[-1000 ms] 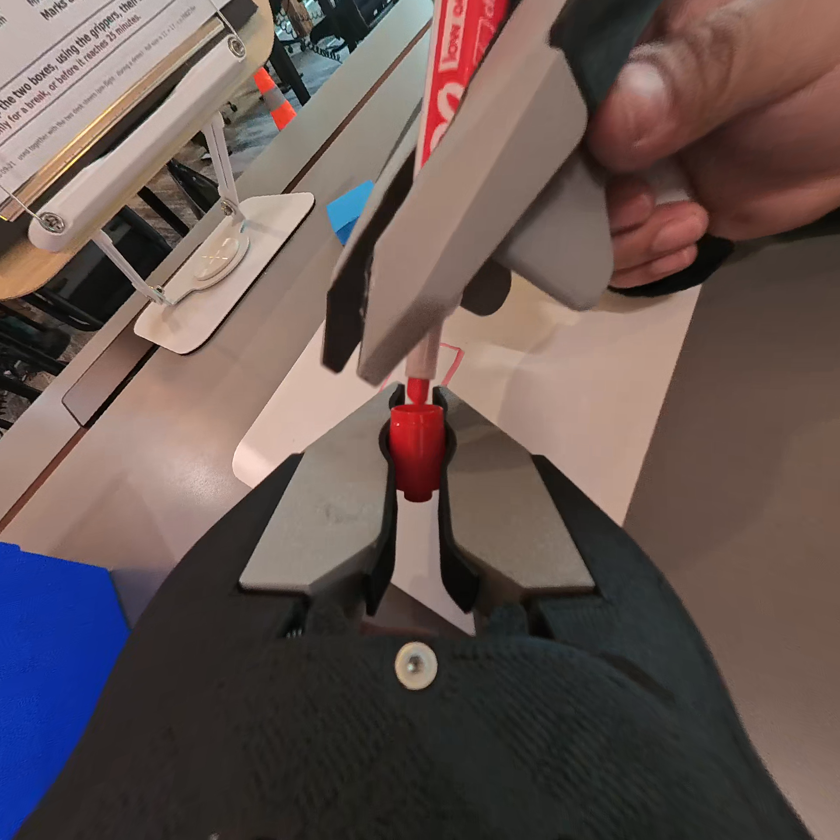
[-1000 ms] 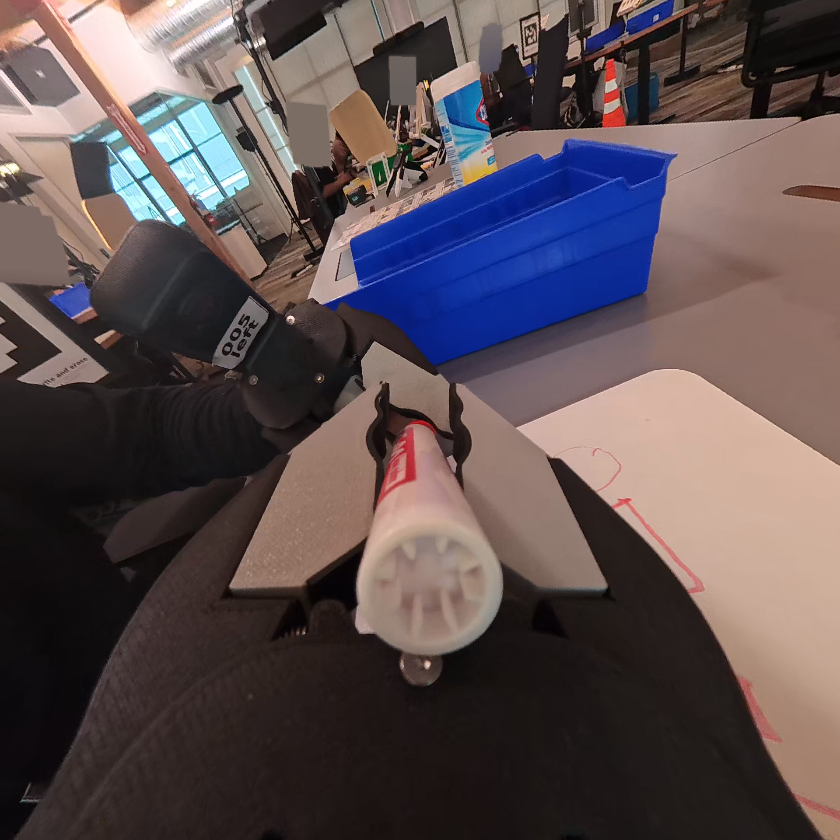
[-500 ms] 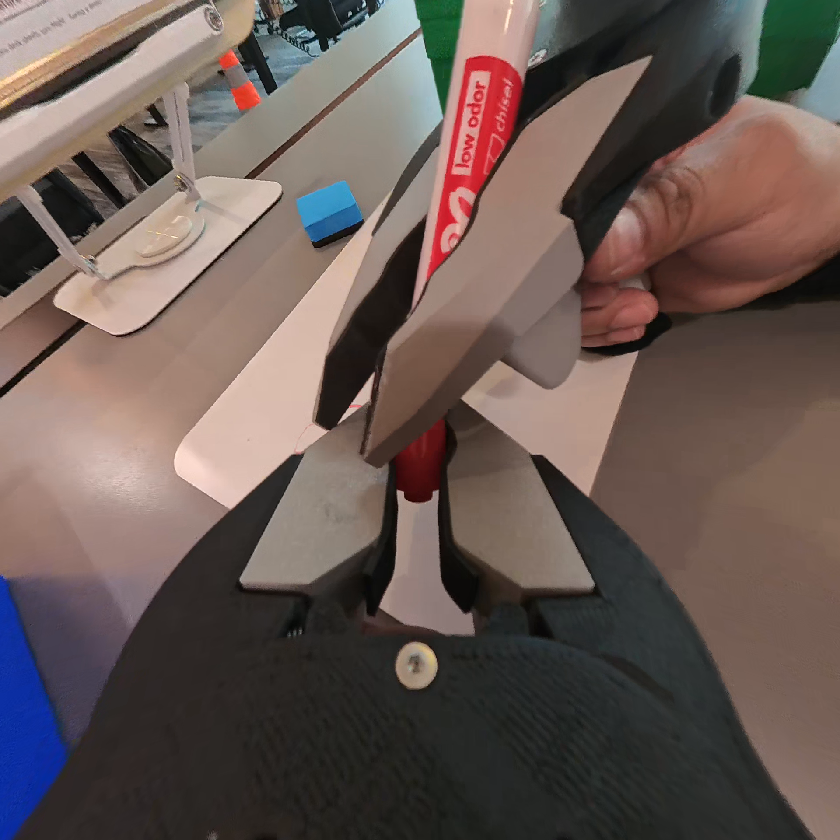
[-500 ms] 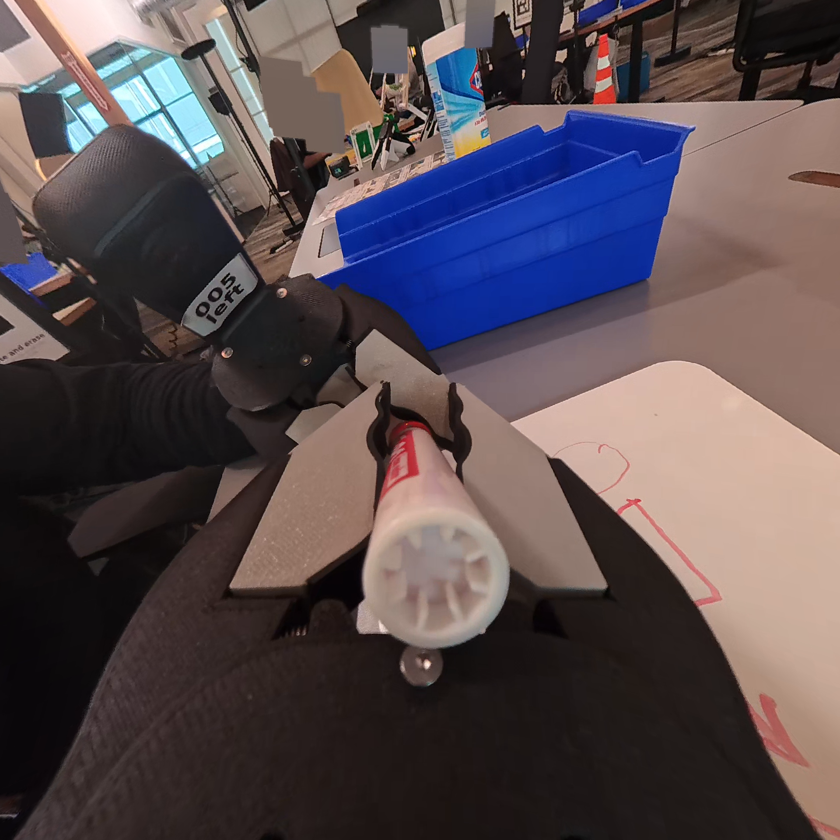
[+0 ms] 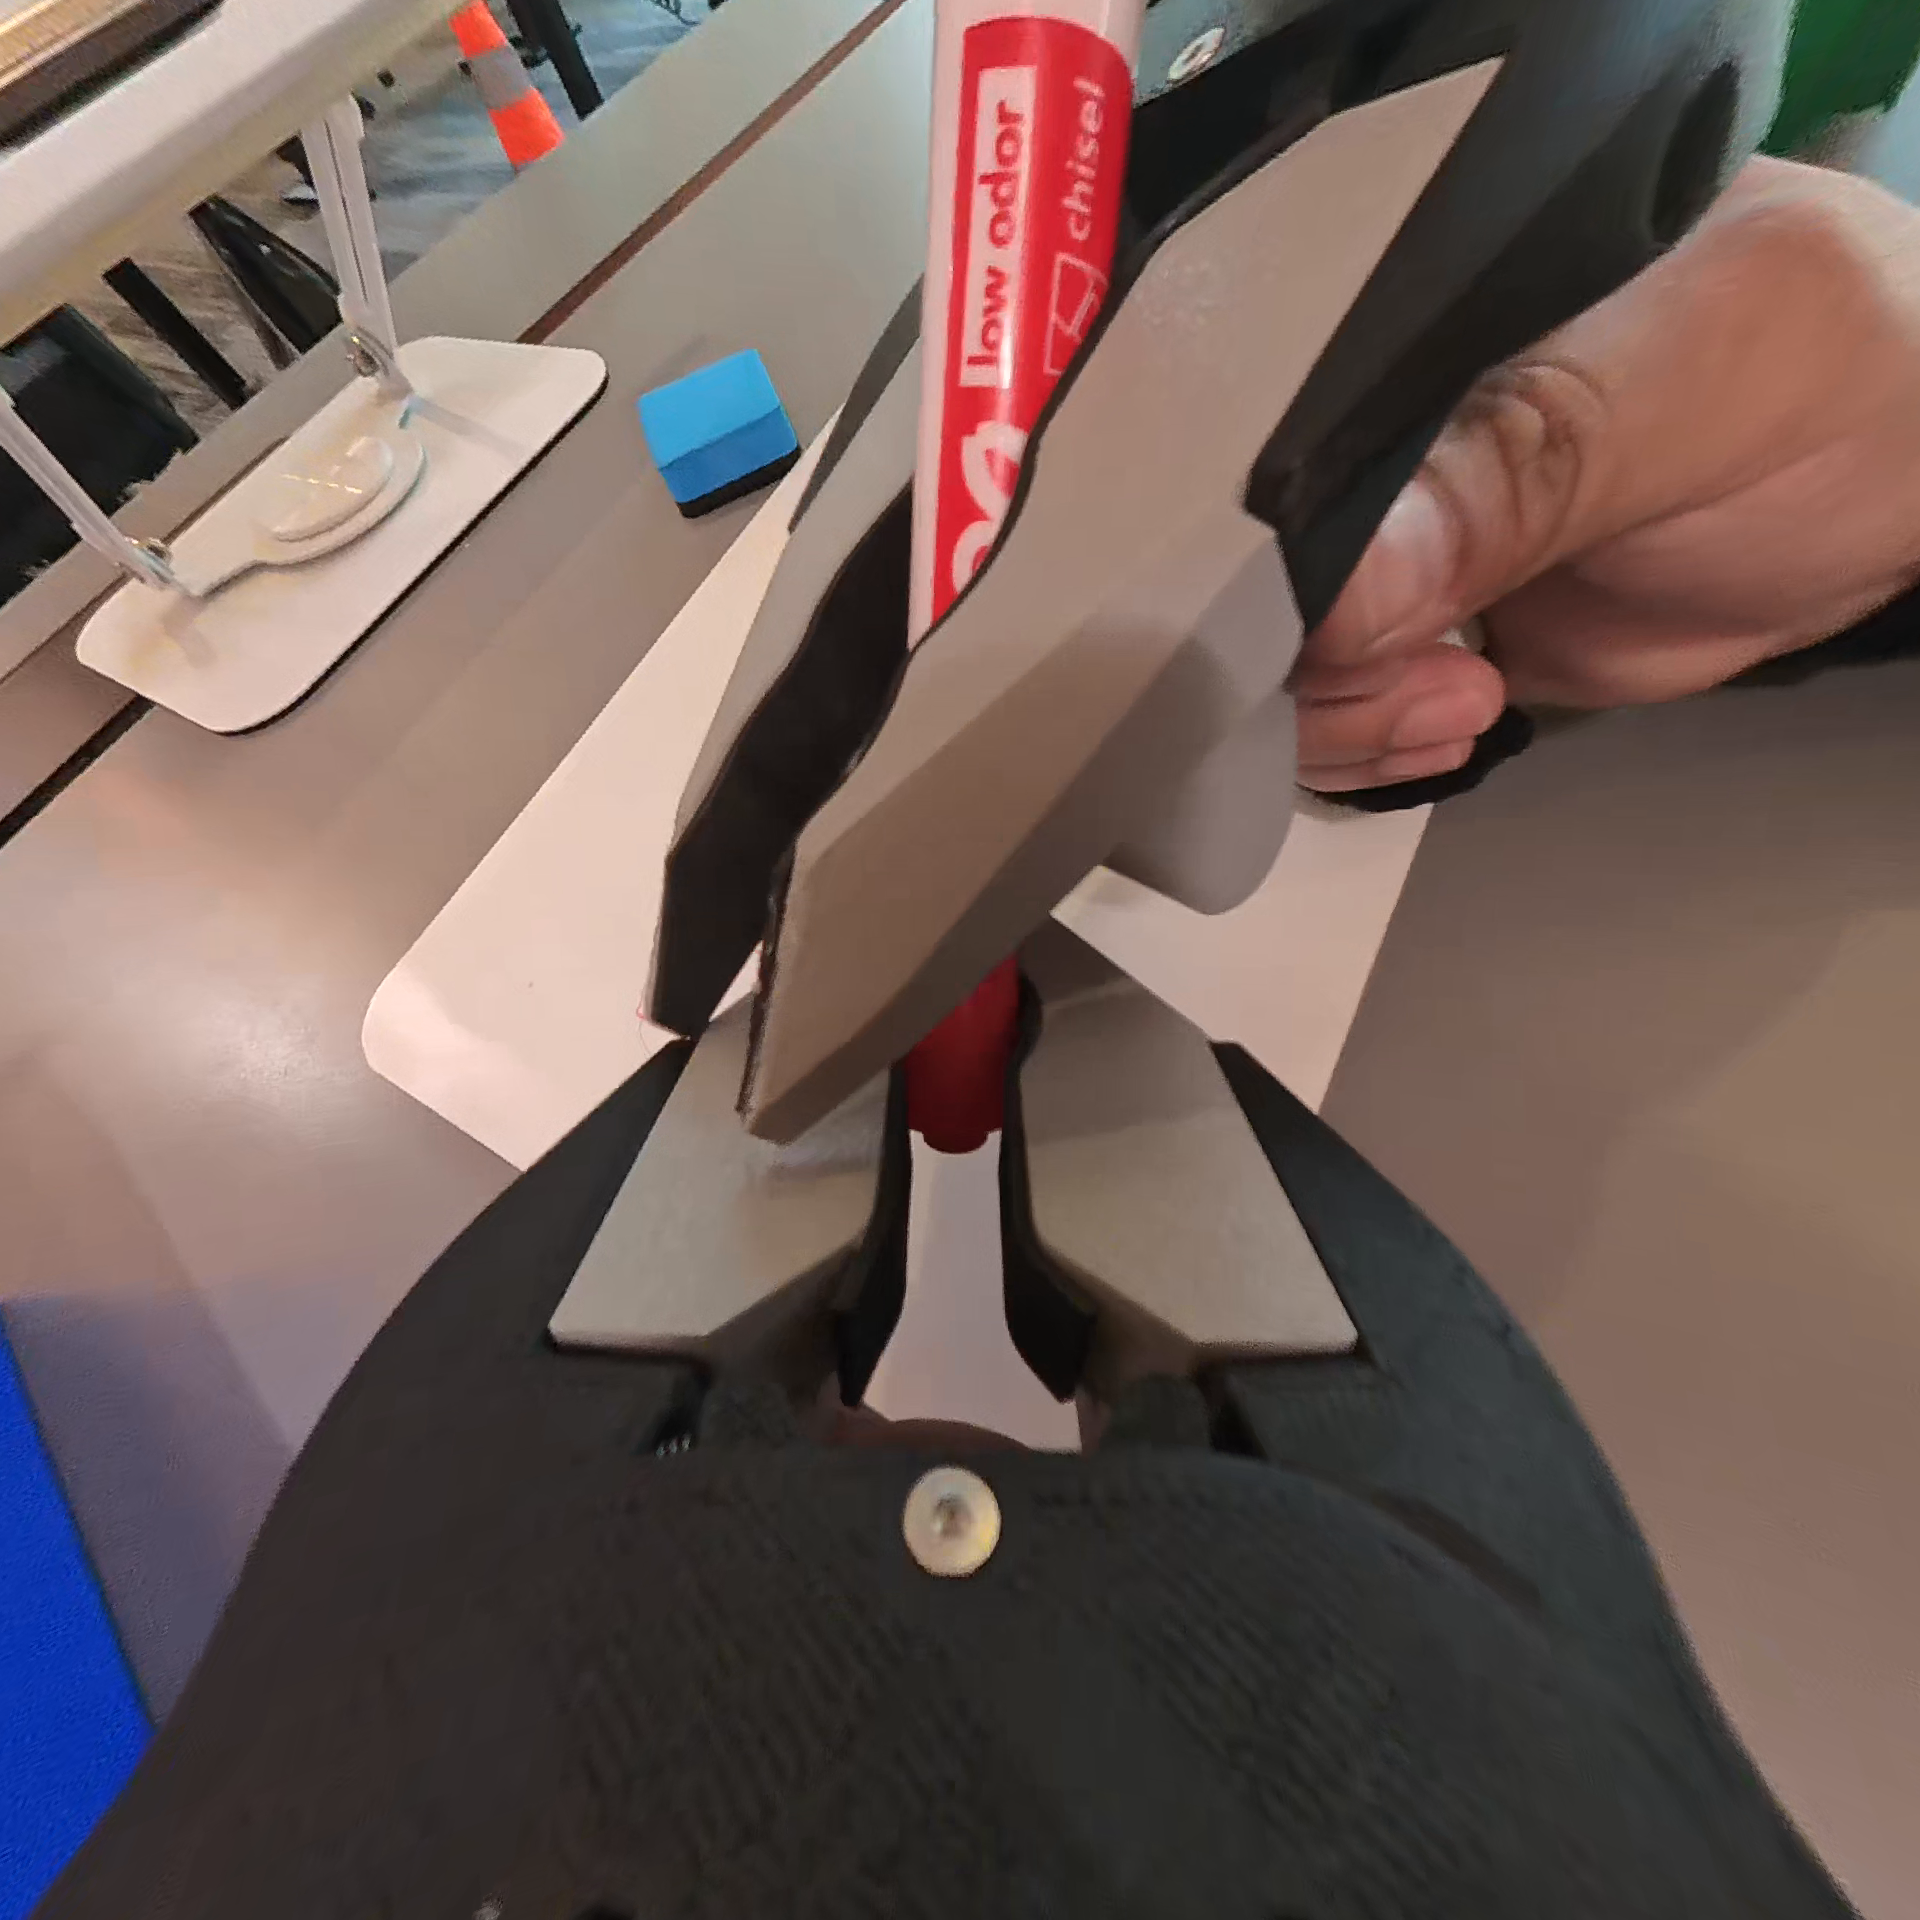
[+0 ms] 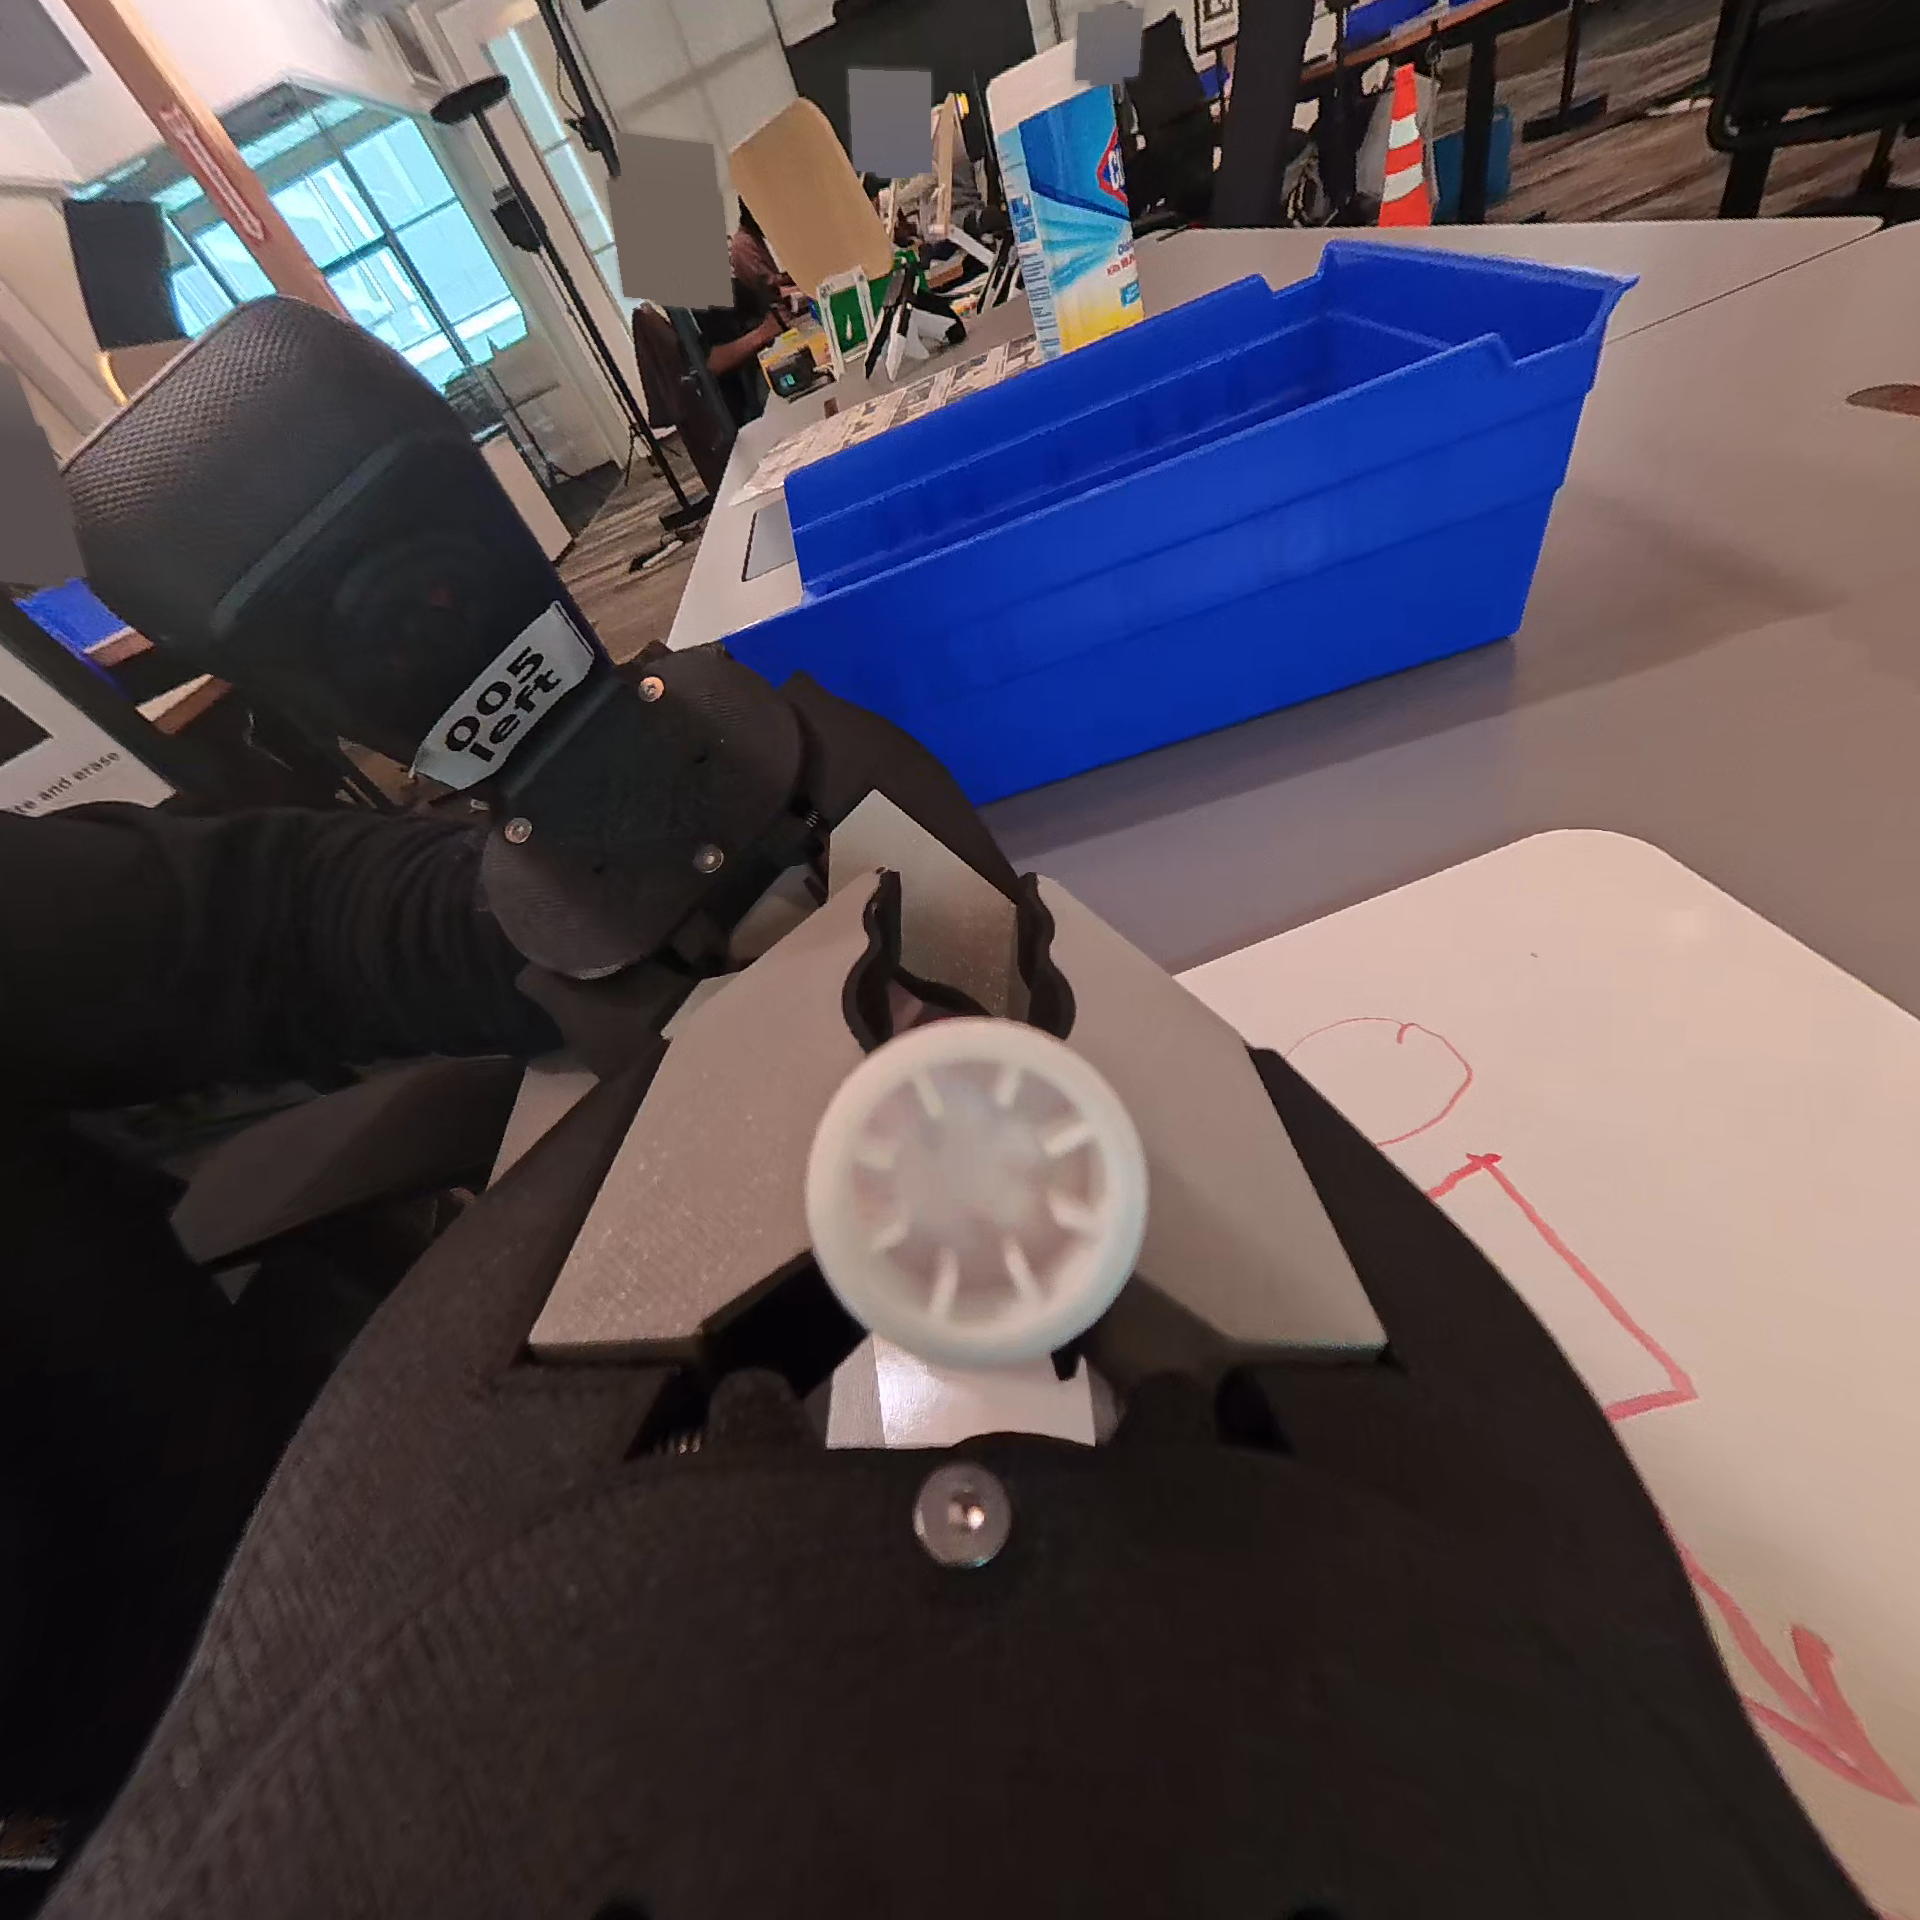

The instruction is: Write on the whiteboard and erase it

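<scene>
Whiteboard [image 5: 540, 914] lies flat on the grey table [image 5: 229, 935], and everything else is placed from it. Red marker lines [image 6: 1558, 1257] cross its surface in the right wrist view: a loose loop, an angular open box below it, and rough strokes farther toward the camera.

Above the whiteboard's near edge, the left gripper [image 5: 951, 1081] is closed on the red cap [image 5: 961, 1070] of the marker [image 5: 1023, 270], the cap clamped in the notch between its fingertips. The marker's white barrel with its red label rises steeply from that cap, up over the board. The right gripper [image 5: 748, 1018] comes down from above the board and is clamped around the barrel; a hand [image 5: 1621, 540] holds its handle over the whiteboard's right side. Whether the tip is fully seated in the cap is hidden by the right gripper's grey plate.

In the right wrist view the marker's white, ribbed back end [image 6: 977, 1190] points straight at the camera, blurred, held between the closed fingers of the right gripper [image 6: 956, 935], with the left gripper [image 6: 914, 862] just beyond it, to the left of the whiteboard.

Past the whiteboard's far left corner sits a blue eraser [image 5: 717, 431] with a dark underside, just off the board. Farther left of it stands a white stand base [image 5: 343, 540]. A blue bin [image 6: 1195, 530] rests on the table beyond the board's other end.
</scene>
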Motion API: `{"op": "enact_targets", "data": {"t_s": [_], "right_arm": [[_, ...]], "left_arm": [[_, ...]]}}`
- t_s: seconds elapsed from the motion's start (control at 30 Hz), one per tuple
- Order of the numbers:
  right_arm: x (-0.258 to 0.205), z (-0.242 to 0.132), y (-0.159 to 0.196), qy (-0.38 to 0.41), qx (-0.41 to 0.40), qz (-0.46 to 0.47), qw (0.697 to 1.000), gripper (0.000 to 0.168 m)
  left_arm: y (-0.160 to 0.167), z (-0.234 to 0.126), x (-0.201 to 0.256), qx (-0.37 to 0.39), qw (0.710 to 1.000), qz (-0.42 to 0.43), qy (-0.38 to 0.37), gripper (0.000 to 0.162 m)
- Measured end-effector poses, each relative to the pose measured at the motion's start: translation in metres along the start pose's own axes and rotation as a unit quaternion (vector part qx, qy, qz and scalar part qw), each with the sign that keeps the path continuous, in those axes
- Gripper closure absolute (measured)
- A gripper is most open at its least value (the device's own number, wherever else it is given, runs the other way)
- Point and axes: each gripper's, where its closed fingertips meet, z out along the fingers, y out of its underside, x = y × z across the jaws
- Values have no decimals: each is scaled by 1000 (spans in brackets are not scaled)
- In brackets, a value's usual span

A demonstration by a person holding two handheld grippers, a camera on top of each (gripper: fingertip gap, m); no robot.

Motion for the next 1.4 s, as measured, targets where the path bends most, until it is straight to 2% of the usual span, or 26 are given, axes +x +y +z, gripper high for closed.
{"op": "enact_targets", "data": {"t_s": [0.07, 0.17, 0.27, 0.43, 0.6, 0.67, 0.77, 0.83, 0.93, 1.13, 1.23, 1.3, 1.4], "right_arm": [[-2, 1, -2, 10, 11, -19, 1000, 148], [-9, 3, -2, 8, -1, -62, 998, 148], [-14, 6, 2, -15, -26, -77, 997, 149], [-26, 0, 1, -62, -11, -75, 995, 149], [-30, -5, -2, -110, 9, -27, 994, 148], [-30, -4, -5, -96, 11, -31, 995, 149], [-19, 1, -9, -34, 20, -14, 999, 147], [-20, 2, -9, -22, 12, -17, 1000, 149], [-20, 4, -7, -11, 1, -28, 1000, 148], [-26, 4, -6, -39, 8, -26, 999, 149], [-44, 4, 0, -106, -15, -34, 994, 149], [-44, 3, -5, -109, -3, -34, 993, 148], [-47, 1, -7, -127, 6, -31, 991, 149]], "left_arm": [[0, -1, 1, 0, 1000, -11, 3, 155], [1, -1, 14, -6, 997, -51, 59, 156], [2, -1, 19, -11, 997, -37, 66, 156], [-6, -7, 36, 11, 986, -84, 142, 156], [-16, -17, 47, 40, 961, -153, 226, 155], [-17, -17, 45, 46, 963, -151, 219, 156], [-16, -15, 40, 42, 965, -159, 202, 156], [-14, -11, 37, 36, 975, -138, 170, 156], [-11, -8, 37, 23, 978, -131, 161, 156], [-8, -7, 44, 10, 981, -107, 162, 157], [-10, -13, 65, 10, 969, -99, 227, 156], [-17, -18, 63, 32, 954, -140, 262, 156], [-19, -22, 66, 40, 949, -143, 277, 157]]}}
